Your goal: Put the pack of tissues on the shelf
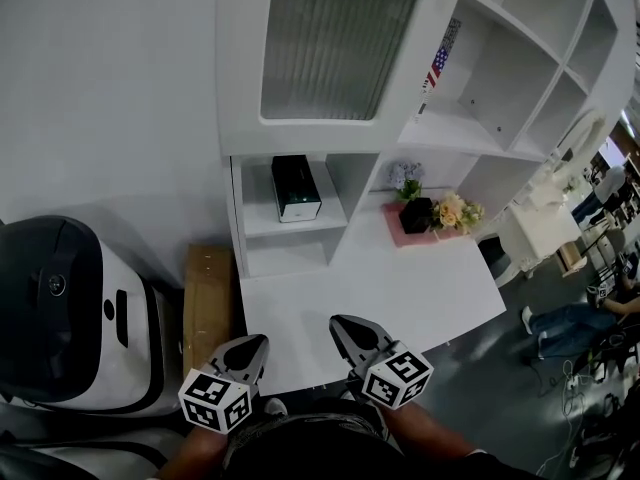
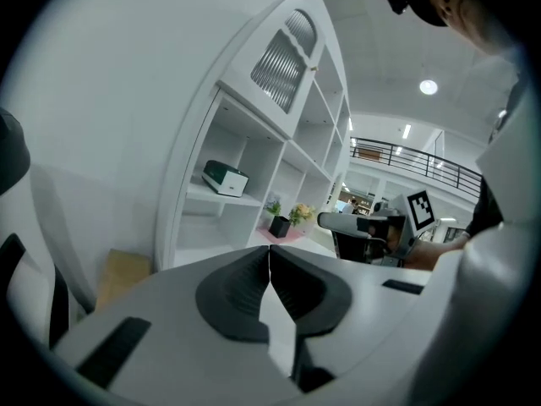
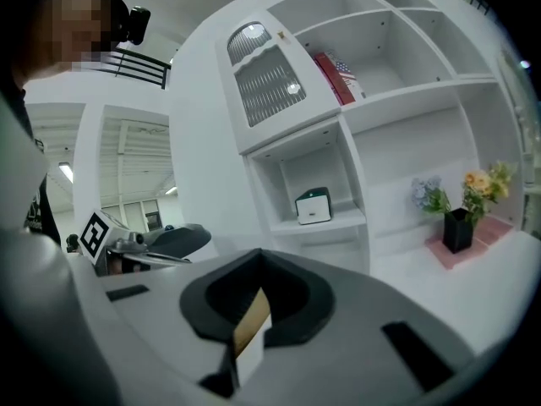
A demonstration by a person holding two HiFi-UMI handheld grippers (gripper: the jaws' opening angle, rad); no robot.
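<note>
The task is judged to be complete or all but complete: a small box-shaped pack of tissues with a dark green top and white front [image 1: 296,189] is found resting on the board of the lower left compartment of the tall white shelf unit [image 1: 352,171], under the cabinet door with ribbed glass [image 1: 335,38]. At this range the pack is small in all views, so calling it the tissues is a judgement from its shape and place. It stands flat, apart from the compartment walls, with nothing touching it. The left gripper [image 1: 257,343] is noted with its jaws brought fully together and nothing between them. The right gripper [image 1: 343,323] is likewise closed and empty; the brown patch seen through the gap behind its jaws is taken to be background. Both grippers are held at the near edge of the white desk surface [image 1: 400,288], close to the person's body and well apart from the pack, which lies at the far side of the desk, roughly ahead of the left gripper and to the left of the right one. No placing step appears to be left; at most, the pack's seating could be checked.
</note>
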